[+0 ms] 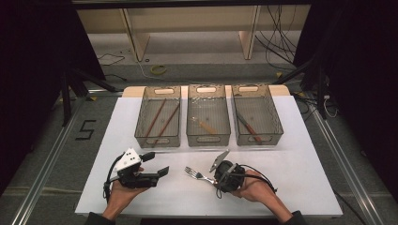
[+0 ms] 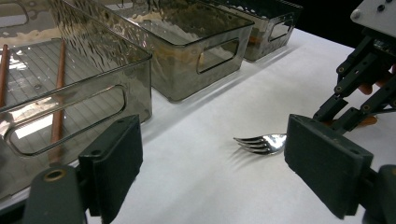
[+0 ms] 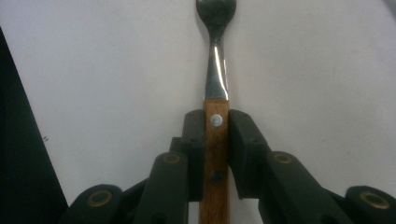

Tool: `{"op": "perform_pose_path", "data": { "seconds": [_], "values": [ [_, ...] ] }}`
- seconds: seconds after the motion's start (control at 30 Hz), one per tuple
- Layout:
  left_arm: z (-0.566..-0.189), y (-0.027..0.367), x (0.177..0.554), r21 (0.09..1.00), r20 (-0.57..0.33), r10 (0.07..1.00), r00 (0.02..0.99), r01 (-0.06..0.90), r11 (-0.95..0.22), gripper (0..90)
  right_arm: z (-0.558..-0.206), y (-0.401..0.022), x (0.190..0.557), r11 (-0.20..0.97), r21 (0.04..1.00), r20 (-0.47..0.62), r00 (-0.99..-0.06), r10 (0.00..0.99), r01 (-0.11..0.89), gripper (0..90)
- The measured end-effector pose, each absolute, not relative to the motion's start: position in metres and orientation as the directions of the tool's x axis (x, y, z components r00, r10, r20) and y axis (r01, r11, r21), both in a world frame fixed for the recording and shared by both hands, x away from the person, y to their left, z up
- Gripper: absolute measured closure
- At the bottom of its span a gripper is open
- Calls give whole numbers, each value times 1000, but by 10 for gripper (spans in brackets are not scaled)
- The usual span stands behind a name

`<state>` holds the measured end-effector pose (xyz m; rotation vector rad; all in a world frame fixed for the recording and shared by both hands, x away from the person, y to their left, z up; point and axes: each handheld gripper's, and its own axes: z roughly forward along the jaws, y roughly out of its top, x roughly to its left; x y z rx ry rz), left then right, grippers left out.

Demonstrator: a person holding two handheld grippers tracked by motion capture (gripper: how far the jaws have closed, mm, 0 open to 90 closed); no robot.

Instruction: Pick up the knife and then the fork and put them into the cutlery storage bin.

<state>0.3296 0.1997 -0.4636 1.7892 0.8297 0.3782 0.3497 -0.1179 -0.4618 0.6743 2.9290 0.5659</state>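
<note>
White-topped table [image 1: 291,140], wooden edge showing at its far corners, bears three smoky clear plastic bins along the far side — left bin [image 1: 158,139], middle bin [image 1: 208,137], right bin [image 1: 274,127] — set just beside one another, handle cutouts facing near and far.

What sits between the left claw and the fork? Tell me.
Nothing: in the high view, bare white table separates the open left claw from the fork's tines. The left gripper view shows the same bare stretch. The right claw is shut on the fork's handle.
</note>
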Motion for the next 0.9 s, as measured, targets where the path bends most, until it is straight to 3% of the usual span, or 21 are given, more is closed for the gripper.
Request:
{"op": "perform_pose_path", "data": {
  "seconds": [0.9],
  "values": [
    [-464, 200, 330, 918, -135, 694, 707, 353, -181, 188, -445, -140, 364, 767, 452, -2, -859, 512, 456, 778]
  ]
}}
